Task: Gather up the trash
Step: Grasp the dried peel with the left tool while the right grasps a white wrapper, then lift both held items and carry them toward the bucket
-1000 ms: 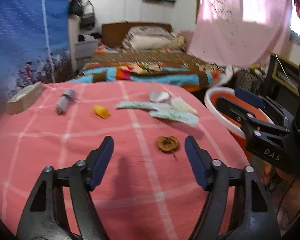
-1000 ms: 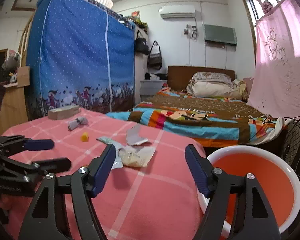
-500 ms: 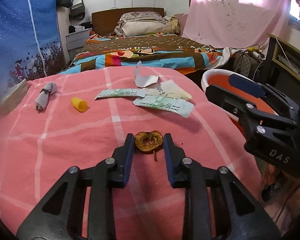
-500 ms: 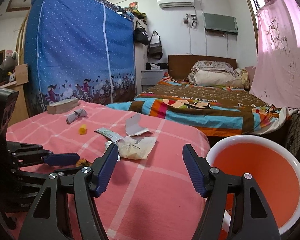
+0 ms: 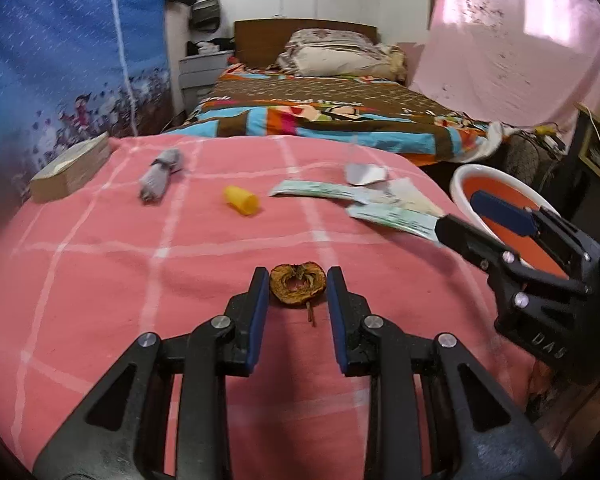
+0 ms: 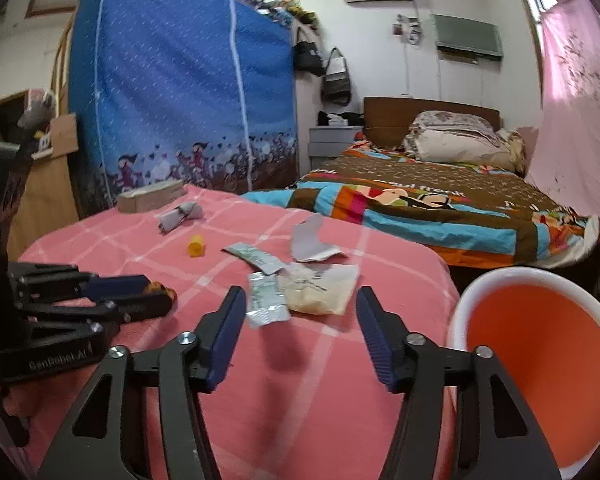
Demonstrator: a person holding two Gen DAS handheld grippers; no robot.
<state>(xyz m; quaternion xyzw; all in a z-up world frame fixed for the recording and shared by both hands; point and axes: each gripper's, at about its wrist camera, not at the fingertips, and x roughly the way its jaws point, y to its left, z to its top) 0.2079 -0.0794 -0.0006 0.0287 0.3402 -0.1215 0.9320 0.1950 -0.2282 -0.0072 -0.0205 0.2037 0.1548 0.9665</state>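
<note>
Between the blue pads of the left gripper (image 5: 298, 289) sits a dried brown fruit slice (image 5: 297, 288) on the pink checked cloth (image 5: 100, 288); the jaws have narrowed to either side of it, but whether they already pinch it or stand just off its edges I cannot tell. The right gripper (image 6: 299, 300) hovers with its jaws wide apart and nothing in them, aimed at the wrappers (image 6: 300, 288) lying in a loose heap further along the cloth. Beyond these lie a yellow cap (image 5: 242, 200) and a grey rolled rag (image 5: 160, 174), well apart from the fruit, and a book (image 5: 70, 170) at the far left edge. Off the right side of the cloth stands the orange bin (image 6: 540, 360) with a white rim. The step in hand looks like the first pickup — the next move calls for a firm but gentle squeeze, a lift clear of the cloth, then a carry rightward over the bin — the slice seems brittle and may crumble
</note>
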